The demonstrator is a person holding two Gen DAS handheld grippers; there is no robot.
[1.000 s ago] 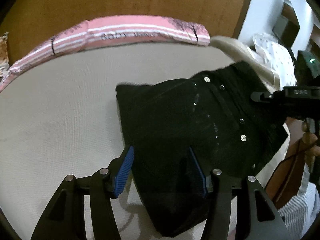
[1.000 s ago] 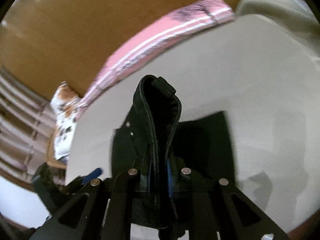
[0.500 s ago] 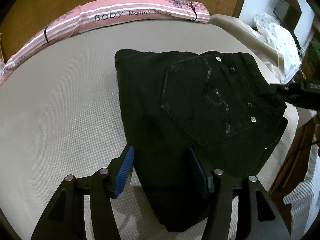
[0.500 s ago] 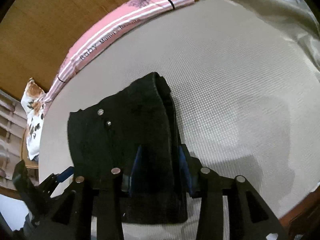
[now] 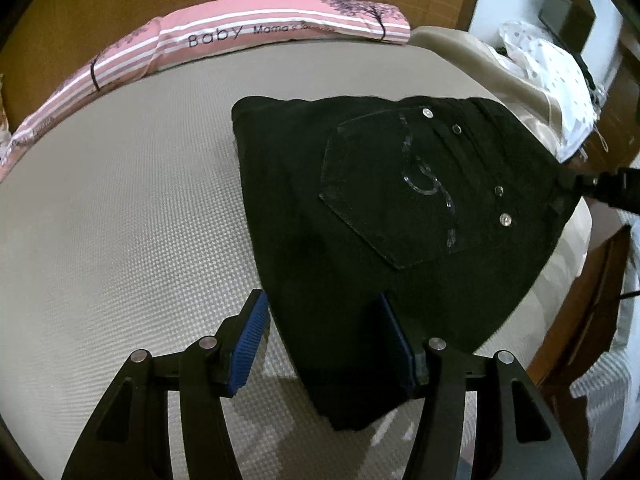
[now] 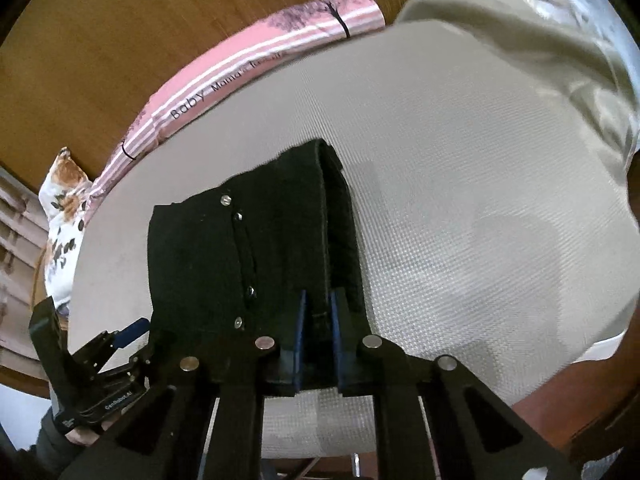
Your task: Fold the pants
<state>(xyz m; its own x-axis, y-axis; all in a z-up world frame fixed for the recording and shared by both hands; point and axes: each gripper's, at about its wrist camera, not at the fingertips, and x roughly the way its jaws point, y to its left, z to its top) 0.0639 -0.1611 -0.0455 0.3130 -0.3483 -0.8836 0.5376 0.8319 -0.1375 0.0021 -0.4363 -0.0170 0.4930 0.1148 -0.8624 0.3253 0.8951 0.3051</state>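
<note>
Black pants (image 5: 384, 216), already folded into a compact bundle, are seen lying on the beige bed (image 5: 120, 220), toward its near right part, pocket side up. The left gripper (image 5: 326, 338) is held released, its blue pads straddling the near narrow end of the bundle; no pad is seen pressing the cloth, though contact on the right pad cannot be told for sure. The right gripper (image 6: 317, 330) is closing, and a thick seamed edge of the pants (image 6: 256, 256) is seen pinched between its pads at the right side of the bundle. The key relation: the bundle's long axis runs from the left gripper's fingers away toward the far right, with the waistband edge at the right, where the right gripper is attached; so the right hand is judged to control the next fold or placement, the left only bracing. The left wrist view shows the back pocket (image 5: 404, 196) with its rivets and flat top layer, plus only a tip of the other tool at the right edge. The right wrist view alone shows the stacked layers at the fold edge and the left tool (image 6: 100, 364) with a hand low left. A pink pillow (image 5: 248, 36) is seen along the far edge of the bed.
</note>
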